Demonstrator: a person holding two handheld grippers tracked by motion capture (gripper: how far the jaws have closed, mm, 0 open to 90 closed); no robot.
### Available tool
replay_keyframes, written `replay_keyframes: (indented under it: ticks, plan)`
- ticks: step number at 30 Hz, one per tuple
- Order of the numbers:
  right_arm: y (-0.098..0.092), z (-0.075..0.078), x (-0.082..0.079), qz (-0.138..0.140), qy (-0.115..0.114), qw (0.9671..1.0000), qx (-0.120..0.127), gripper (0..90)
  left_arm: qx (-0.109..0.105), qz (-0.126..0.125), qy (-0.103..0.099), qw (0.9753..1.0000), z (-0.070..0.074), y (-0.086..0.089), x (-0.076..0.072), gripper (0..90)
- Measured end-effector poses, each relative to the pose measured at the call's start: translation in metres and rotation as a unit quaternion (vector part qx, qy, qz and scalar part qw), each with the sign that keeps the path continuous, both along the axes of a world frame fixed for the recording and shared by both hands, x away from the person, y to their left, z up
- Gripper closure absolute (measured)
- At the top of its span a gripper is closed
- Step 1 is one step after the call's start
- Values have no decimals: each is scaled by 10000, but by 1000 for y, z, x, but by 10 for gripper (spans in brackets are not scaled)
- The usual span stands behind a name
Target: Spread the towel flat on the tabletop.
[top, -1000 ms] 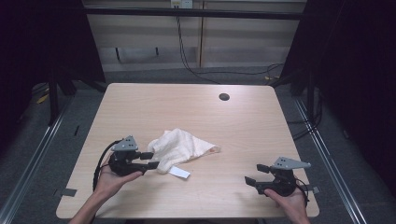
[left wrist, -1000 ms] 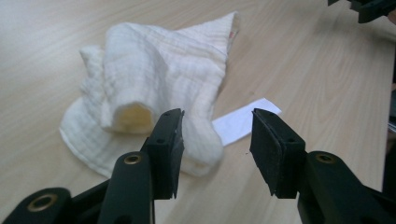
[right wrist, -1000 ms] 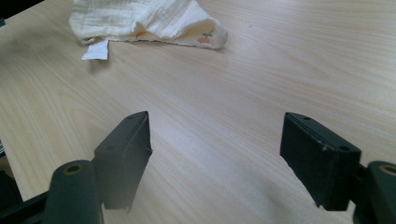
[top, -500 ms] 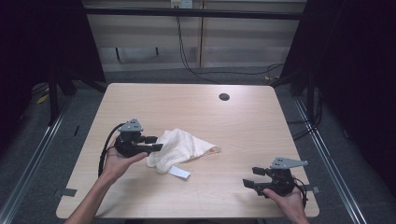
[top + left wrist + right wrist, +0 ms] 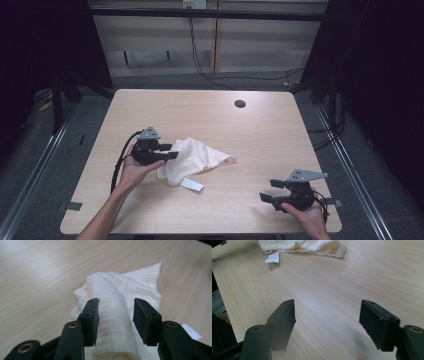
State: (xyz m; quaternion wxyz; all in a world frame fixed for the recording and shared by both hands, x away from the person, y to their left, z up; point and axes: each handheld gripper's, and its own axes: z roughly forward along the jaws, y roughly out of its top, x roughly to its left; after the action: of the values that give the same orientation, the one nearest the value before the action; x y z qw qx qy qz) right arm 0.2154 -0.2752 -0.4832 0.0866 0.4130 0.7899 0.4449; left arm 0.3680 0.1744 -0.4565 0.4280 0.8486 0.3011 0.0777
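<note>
Hovering over the crumpled cream cloth (image 5: 196, 158), left gripper (image 5: 169, 151) has its jaws spread with a raised fold between them (pads not touching fabric, as far as the left gripper view shows). Cloth sits left of centre on the wooden table (image 5: 260, 135), white tag (image 5: 192, 185) at its near edge. Right gripper (image 5: 272, 190) is well apart near the front right corner, jaws wide, holding nothing.
</note>
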Motion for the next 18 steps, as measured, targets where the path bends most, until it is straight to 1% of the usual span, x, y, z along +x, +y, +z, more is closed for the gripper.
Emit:
replay_keyframes:
  ticks: [1,2,3,4,5,6,7,8,9,10,11,12,13,14,15,16,18]
  plan:
    - [0,0,0,13,0,10000,-11,282,0,0,0,10000,0,0,0,484]
    - [0,0,0,13,0,10000,-11,282,71,44,21,10000,-4,-1,2,484]
    - [0,0,0,32,-1,10000,-27,279,59,-6,111,9999,-7,-1,4,471]
    - [1,0,-1,37,8,10000,-21,278,176,-20,168,9997,-12,-4,5,448]
    - [1,0,-1,37,8,10000,-21,278,176,-20,168,9997,-12,-4,5,444]
    - [0,0,-1,32,18,10000,33,279,282,-43,191,9994,-14,-6,5,444]
    - [0,0,-1,32,18,10000,33,279,282,-43,191,9994,-14,-6,5,442]
    - [-1,0,-1,29,10,10000,9,279,326,-80,270,9991,-20,-10,7,443]
    - [-1,0,-1,26,18,10000,6,279,363,-94,272,9989,-22,-11,7,447]
    - [-1,0,-1,26,18,10000,6,279,363,-94,272,9989,-22,-11,7,467]
    - [0,0,0,63,34,10000,-3,278,400,-280,378,9981,-26,-13,8,538]
    - [1,-1,0,63,29,10000,-14,279,496,-286,412,9975,-27,-14,8,554]
    - [2,-1,0,83,40,10000,-29,279,506,-301,448,9973,-30,-15,8,556]
    - [2,-1,0,118,32,9999,-51,279,548,-353,466,9968,-32,-15,8,593]
    - [3,-1,0,120,50,9999,-62,279,548,-353,466,9968,-32,-15,8,617]
    - [3,-1,0,126,50,9999,-81,279,589,-409,482,9963,-34,-17,8,624]
    - [3,-1,-1,118,17,9999,-112,279,603,-441,491,9960,-35,-18,6,648]
